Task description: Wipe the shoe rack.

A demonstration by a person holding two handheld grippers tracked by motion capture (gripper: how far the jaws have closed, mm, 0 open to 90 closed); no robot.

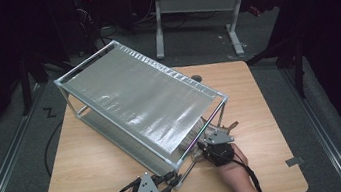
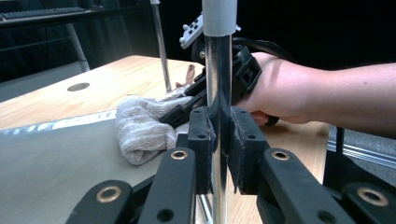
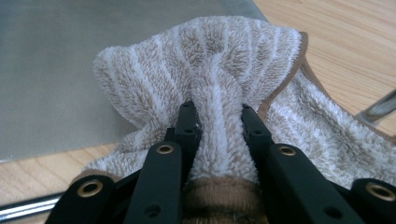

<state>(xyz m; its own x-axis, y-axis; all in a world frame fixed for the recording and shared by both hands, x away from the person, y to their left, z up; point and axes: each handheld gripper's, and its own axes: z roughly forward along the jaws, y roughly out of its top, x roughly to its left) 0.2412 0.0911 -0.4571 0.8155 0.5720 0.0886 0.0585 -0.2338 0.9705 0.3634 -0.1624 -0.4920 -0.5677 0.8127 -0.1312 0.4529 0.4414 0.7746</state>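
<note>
Left hand-held gripper clamped on rack post; right hand-held gripper clamped on towel, towel resting on lower shelf at surface edge

High view looks forward and down from above the near edge, taking in the whole table and rack. Left gripper view sits low at the rack's near corner, very close to a chrome post, facing right toward the towel. Right gripper view is right up against the towel, angled down. Both gripper views share the towel and lower shelf.
</note>
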